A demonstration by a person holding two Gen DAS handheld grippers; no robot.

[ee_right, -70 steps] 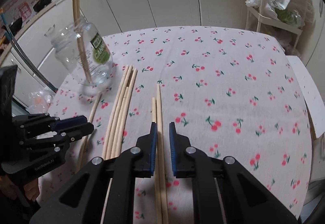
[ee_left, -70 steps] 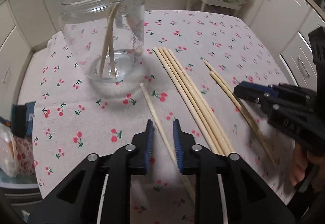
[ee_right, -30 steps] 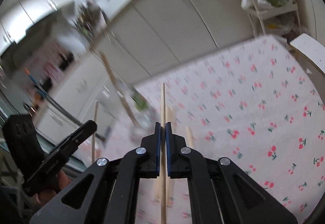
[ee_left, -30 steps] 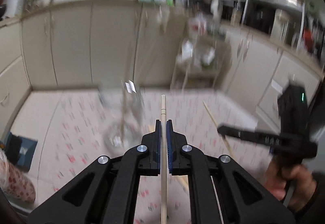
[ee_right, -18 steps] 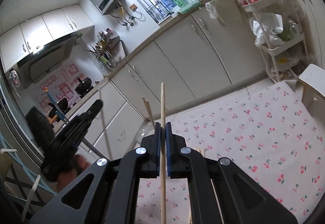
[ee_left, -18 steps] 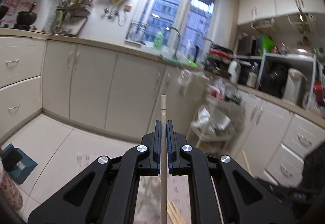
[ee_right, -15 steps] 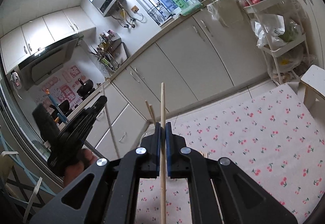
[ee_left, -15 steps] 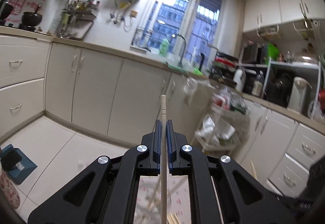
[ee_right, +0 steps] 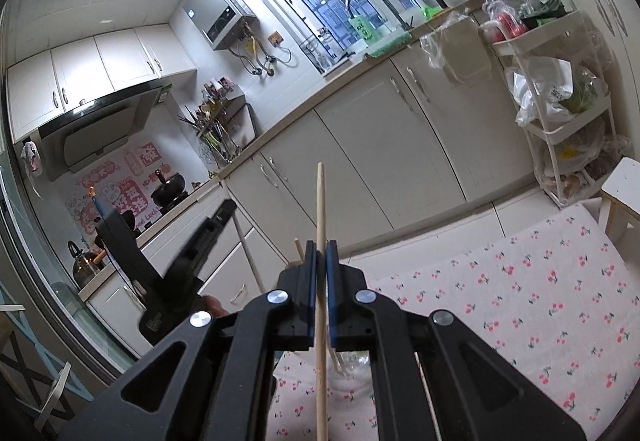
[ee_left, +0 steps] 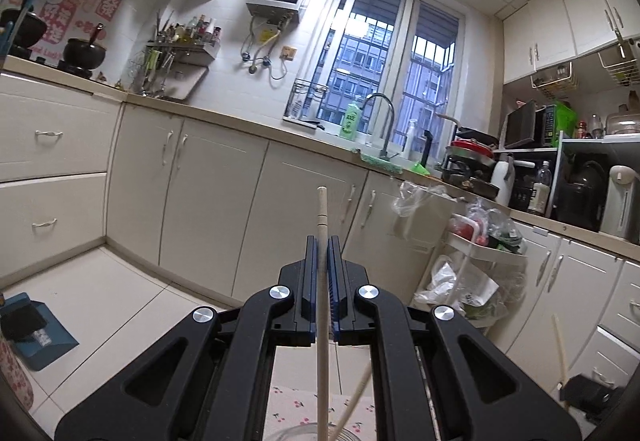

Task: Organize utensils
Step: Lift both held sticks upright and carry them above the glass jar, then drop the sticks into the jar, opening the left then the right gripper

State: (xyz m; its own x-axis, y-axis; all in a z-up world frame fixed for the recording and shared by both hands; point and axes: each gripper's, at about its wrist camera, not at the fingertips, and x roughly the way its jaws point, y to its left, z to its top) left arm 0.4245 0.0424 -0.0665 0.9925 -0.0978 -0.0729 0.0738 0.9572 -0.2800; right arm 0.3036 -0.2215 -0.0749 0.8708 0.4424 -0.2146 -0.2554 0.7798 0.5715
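Below, only the rim of a glass jar (ee_left: 304,433) is seen at the frame's bottom edge, with a chopstick (ee_left: 354,401) leaning out of it. One chopstick (ee_left: 322,281) is pinched upright by the left gripper (ee_left: 322,273). Another chopstick (ee_right: 320,281) is clamped by the right gripper (ee_right: 320,277), above the jar (ee_right: 352,359) on the cherry-print surface (ee_right: 520,301).

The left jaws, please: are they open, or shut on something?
Shut on a chopstick: the left gripper has both blue pads pressed against the stick, which runs upright between them.
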